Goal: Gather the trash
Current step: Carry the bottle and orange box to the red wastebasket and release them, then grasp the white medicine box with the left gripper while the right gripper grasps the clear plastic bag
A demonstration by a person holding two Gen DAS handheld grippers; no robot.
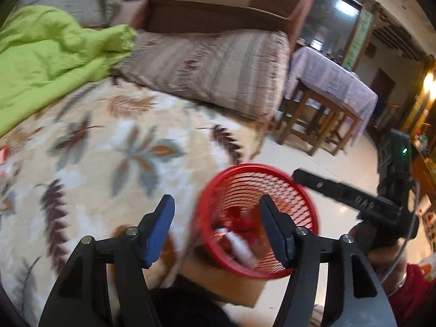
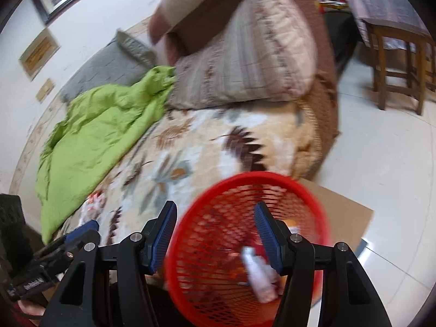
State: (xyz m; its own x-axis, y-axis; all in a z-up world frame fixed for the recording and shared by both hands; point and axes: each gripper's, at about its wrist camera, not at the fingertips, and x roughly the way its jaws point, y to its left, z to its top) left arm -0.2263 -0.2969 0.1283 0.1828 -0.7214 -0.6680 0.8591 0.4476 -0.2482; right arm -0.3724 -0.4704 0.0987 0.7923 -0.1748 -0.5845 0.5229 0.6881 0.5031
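The red mesh basket (image 2: 245,239) is seen directly ahead of and below the right gripper (image 2: 215,234), on a sheet of cardboard (image 2: 343,215) laid on the pale floor beside the bed; inside it, a white wrapper-like item (image 2: 259,275) and some red scraps are made out, though blur prevents them from being identified further; part of the collection is therefore judged to be done. The right gripper is held released, with its blue pads apart and nothing between them; the left gripper (image 1: 215,229) is likewise spread and empty, the basket (image 1: 256,220) being framed beyond its right-hand finger. Further out, to the left of both grippers, a crumpled white-and-red piece (image 2: 92,204) is seen lying on the leaf-patterned blanket (image 2: 190,147) near the edge of a green cloth (image 2: 103,125); it is taken to be trash not yet collected; whether more remains cannot be told. Beyond these, a striped pillow (image 2: 245,62) and a wooden stool (image 2: 400,65) are noted; neither is judged relevant to the task.
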